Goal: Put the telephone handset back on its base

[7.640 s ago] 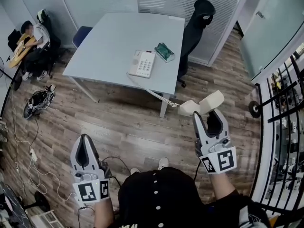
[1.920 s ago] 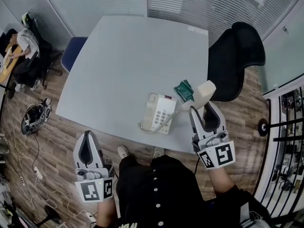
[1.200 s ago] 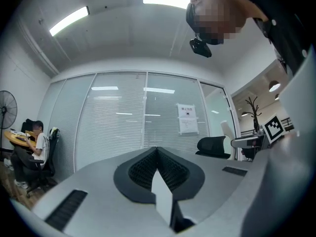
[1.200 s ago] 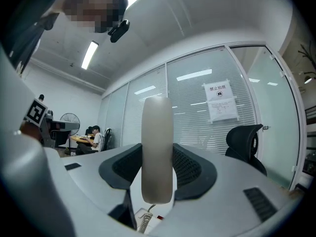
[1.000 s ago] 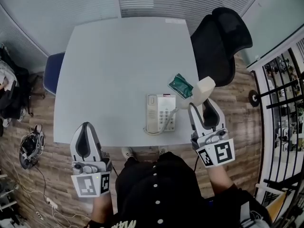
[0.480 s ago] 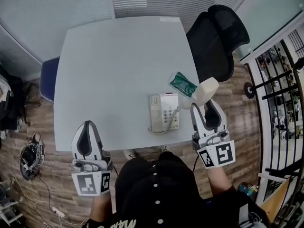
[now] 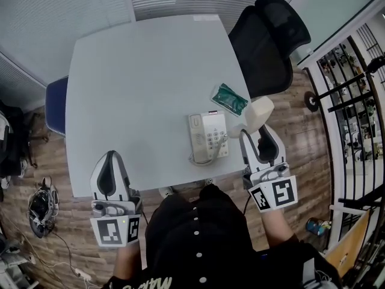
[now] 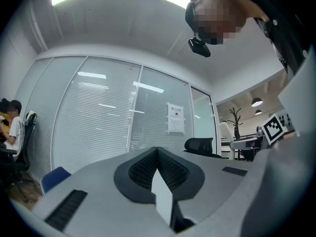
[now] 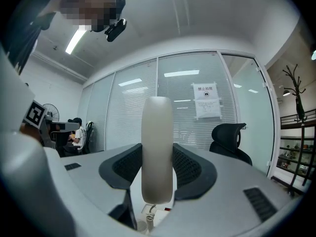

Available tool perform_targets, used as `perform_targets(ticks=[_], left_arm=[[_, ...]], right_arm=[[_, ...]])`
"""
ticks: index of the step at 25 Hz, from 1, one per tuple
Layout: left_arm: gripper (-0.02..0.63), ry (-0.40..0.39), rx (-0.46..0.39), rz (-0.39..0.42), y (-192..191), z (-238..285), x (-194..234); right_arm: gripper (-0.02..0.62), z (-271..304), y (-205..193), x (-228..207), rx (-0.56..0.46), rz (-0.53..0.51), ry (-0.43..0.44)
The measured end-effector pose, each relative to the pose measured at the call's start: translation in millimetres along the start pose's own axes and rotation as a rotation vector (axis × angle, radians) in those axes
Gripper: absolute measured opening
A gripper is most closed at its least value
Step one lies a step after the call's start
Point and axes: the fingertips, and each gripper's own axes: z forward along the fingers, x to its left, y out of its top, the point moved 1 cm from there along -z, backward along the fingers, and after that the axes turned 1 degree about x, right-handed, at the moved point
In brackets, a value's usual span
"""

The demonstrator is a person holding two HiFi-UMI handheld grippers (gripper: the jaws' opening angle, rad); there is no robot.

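Note:
The cream telephone handset (image 7: 257, 114) stands upright between the jaws of my right gripper (image 7: 260, 138), which is shut on it at the table's right front corner. In the right gripper view the handset (image 9: 157, 149) fills the gap between both pads, its coiled cord (image 9: 147, 214) hanging below. The white telephone base (image 7: 208, 136) lies flat on the grey table (image 7: 138, 83), just left of the handset, with the cord (image 7: 212, 155) looping across it. My left gripper (image 7: 110, 176) is shut and empty, held low at the table's near edge; its pads (image 8: 157, 169) meet.
A green packet (image 7: 229, 99) lies on the table behind the base. A black office chair (image 7: 264, 38) stands at the table's right side, a blue chair (image 7: 55, 104) at its left. Black railings (image 7: 355, 83) run along the far right. Wooden floor surrounds the table.
My view has drifted, so the table and base sit slightly further left and nearer. The right gripper still holds the handset upright beside the base; the left gripper stays low.

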Motion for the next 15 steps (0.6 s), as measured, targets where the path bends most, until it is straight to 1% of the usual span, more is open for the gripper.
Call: perform_targets(ticks=[8,15], left_arm=[[0.015,-0.028,0.020,-0.012,-7,-3,-1],[0.014,-0.035,0.050,-0.021,-18,-1,-5]], right_arm=[[0.210,-1,-21,10,0.065,0.033,0.001],[0.210,6,-57,19,0.156,0.053,0.019]])
